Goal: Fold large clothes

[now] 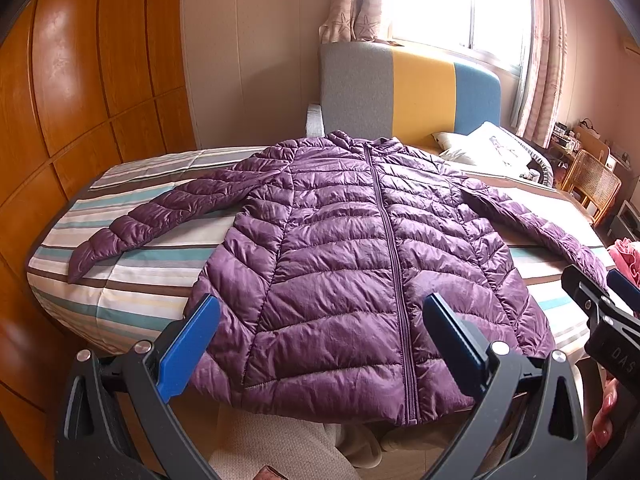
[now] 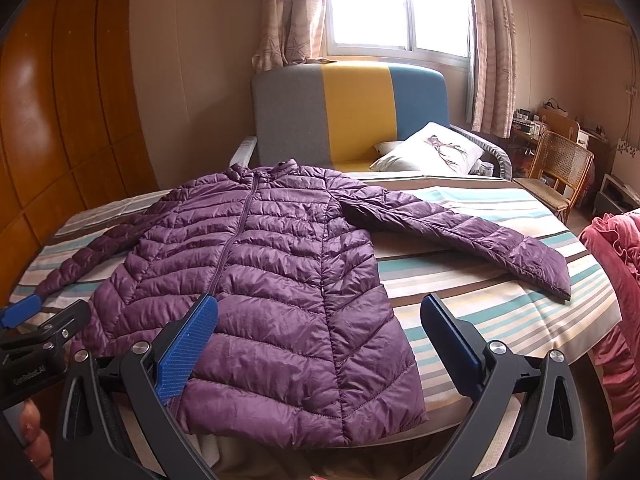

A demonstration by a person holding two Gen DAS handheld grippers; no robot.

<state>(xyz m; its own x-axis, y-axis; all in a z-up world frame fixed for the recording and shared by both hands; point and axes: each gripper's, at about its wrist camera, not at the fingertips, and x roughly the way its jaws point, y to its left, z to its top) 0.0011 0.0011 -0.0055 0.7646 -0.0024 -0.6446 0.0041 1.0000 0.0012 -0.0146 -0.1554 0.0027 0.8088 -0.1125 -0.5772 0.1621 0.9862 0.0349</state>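
Item: purple jacket, quilted, zipped shut, lying face up and flat on the striped bed, collar toward the headboard, hem at the near edge. Both sleeves are spread out to the sides: left sleeve, right sleeve.

Left tongs: blue pads spread wide, holding nothing, hovering over the jacket's hem, apart from the cloth as far as I can tell.

Right tongs: likewise spread wide and empty, above the hem's right corner and the bare bedding beside it.

Step in hand: I judge this the start. No fold shows, and I am lining up both tools at the hem.

Next move calls for: taking hold of a sleeve or a side edge and bringing it across the zip. The shell looks slick and puffy, so I would pinch deep enough to catch both layers.

Writing: the left tool's body, seen from the right wrist view, reads "GenRobot.AI". The right tool's body, in the left wrist view, shows "DAS", cut off at the edge.

Also present: pillow, cane chair, pink bedding, curtains.
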